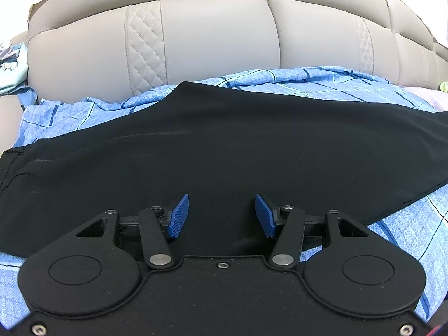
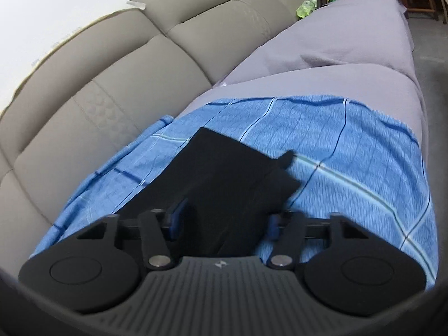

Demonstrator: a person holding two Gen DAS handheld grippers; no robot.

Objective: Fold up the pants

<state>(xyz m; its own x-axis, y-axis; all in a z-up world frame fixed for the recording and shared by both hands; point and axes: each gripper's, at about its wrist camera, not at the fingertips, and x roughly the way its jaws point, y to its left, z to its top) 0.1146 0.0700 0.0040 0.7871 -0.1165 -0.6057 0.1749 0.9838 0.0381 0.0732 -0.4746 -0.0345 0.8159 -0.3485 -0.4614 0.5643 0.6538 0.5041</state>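
Note:
Black pants [image 1: 224, 145] lie flat on a blue checked sheet [image 1: 322, 86] spread over a sofa seat. In the left wrist view they stretch across the whole width. My left gripper [image 1: 221, 215] is open, its blue pads [image 1: 178, 216] spread apart just above the near edge of the pants, holding nothing. In the right wrist view the pants [image 2: 232, 173] run away from me as a narrow folded strip with a small corner sticking out at the right. My right gripper [image 2: 224, 219] is open, its fingers either side of the near end of the strip.
The beige padded sofa back [image 1: 212, 36] rises right behind the sheet [image 2: 336, 151]. A grey-lilac cover [image 2: 336, 53] lies on the seat beyond it. Green and mixed items [image 2: 306, 7] sit at the sofa's far end. Clothes [image 1: 11, 67] are piled at the left.

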